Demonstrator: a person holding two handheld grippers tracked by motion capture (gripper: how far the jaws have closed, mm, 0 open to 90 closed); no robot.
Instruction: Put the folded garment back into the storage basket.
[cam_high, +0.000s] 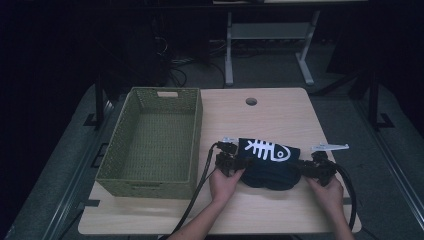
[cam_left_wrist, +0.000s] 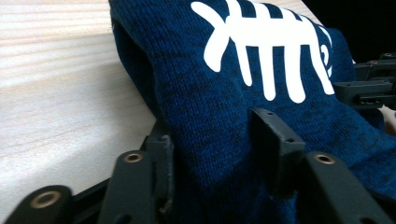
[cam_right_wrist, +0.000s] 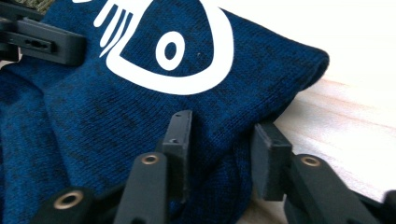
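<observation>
Dim room: grey floor (cam_high: 55, 165); white-legged desk frame (cam_high: 270, 35) far behind; light wooden table (cam_high: 280, 115) near.

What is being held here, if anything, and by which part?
Both grippers grip the dark blue knit garment with the white fish-bone print: left gripper pinches a fold at its left end, right gripper a fold at its right end.
</observation>
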